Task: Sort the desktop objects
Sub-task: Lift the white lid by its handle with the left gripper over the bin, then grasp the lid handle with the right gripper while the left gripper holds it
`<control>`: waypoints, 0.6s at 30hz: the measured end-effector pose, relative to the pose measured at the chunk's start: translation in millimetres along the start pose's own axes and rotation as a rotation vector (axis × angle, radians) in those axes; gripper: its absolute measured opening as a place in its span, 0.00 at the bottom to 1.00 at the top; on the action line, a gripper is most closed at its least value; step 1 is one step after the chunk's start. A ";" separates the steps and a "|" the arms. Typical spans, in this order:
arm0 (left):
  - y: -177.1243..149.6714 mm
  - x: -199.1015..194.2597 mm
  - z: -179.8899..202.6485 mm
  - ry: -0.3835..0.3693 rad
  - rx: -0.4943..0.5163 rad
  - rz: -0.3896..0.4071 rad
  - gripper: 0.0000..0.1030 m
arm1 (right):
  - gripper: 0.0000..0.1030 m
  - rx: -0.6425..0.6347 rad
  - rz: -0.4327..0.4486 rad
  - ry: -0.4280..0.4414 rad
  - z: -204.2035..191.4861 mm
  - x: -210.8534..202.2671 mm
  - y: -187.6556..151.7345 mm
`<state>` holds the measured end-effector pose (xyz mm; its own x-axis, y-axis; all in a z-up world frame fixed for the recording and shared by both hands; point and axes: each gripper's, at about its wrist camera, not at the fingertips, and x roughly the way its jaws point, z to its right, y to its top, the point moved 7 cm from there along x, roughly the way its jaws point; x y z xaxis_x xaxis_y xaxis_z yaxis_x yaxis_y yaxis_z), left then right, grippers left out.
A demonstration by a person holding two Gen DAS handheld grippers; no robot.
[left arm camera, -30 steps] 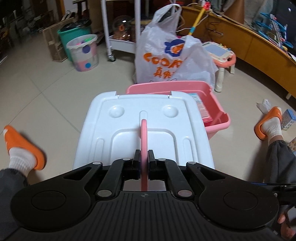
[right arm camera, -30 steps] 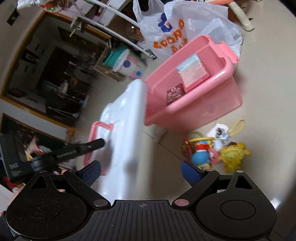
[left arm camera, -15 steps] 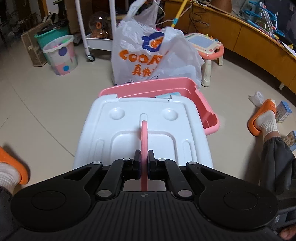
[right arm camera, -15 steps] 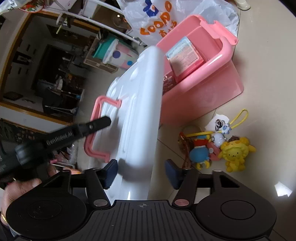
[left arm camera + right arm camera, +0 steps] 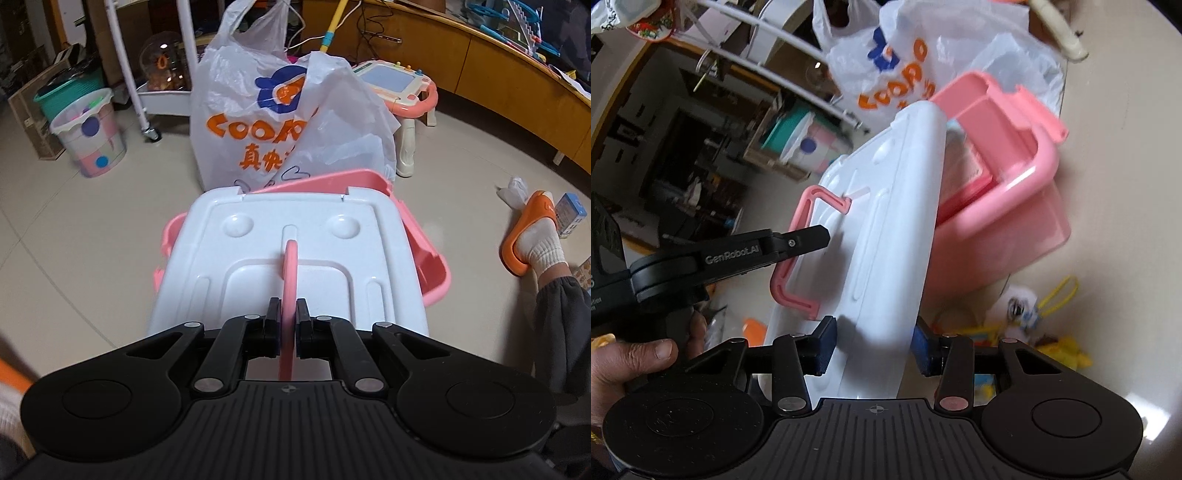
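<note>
Pale floor tiles lay under the pink plastic storage box point(image 5: 428, 258). Left tongs point(image 5: 287, 325) were squeezed tight on the white box lid's point(image 5: 258, 251) pink handle point(image 5: 290, 266). Right tongs point(image 5: 873, 345) sat wide around the lid's edge, maybe touching. Best to lower it flat, corners lined up

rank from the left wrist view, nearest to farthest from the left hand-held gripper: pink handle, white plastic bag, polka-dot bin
1. pink handle: clamped in the left hand-held gripper, on the white lid.
2. white plastic bag: straight ahead, behind the pink box.
3. polka-dot bin: far left, beyond the bag.
</note>
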<state>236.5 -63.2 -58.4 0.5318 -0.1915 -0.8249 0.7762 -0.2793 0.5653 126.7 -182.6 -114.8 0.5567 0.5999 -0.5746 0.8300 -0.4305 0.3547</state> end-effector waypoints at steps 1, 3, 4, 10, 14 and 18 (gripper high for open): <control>4.5 4.2 0.9 -0.003 0.006 0.002 0.07 | 0.38 0.004 0.017 -0.010 0.9 3.0 3.3; 13.9 11.6 3.1 -0.014 0.023 0.014 0.08 | 0.38 0.010 0.049 -0.023 3.2 8.0 10.2; 18.6 15.8 4.0 -0.020 0.033 0.018 0.08 | 0.38 0.012 0.064 -0.029 4.4 10.4 13.6; 36.9 47.6 10.9 -0.053 0.071 0.019 0.08 | 0.38 0.057 0.131 -0.082 20.2 28.6 34.4; 38.1 60.1 14.6 -0.069 0.070 0.019 0.10 | 0.38 0.093 0.142 -0.109 31.3 40.2 38.5; 35.9 61.4 14.6 -0.070 0.073 0.025 0.11 | 0.42 0.130 0.142 -0.096 40.0 46.4 36.1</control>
<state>292.1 -98.7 -88.8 0.5241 -0.2639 -0.8097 0.7347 -0.3408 0.5866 181.1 -197.2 -158.2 0.6570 0.4628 -0.5951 0.7284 -0.5932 0.3428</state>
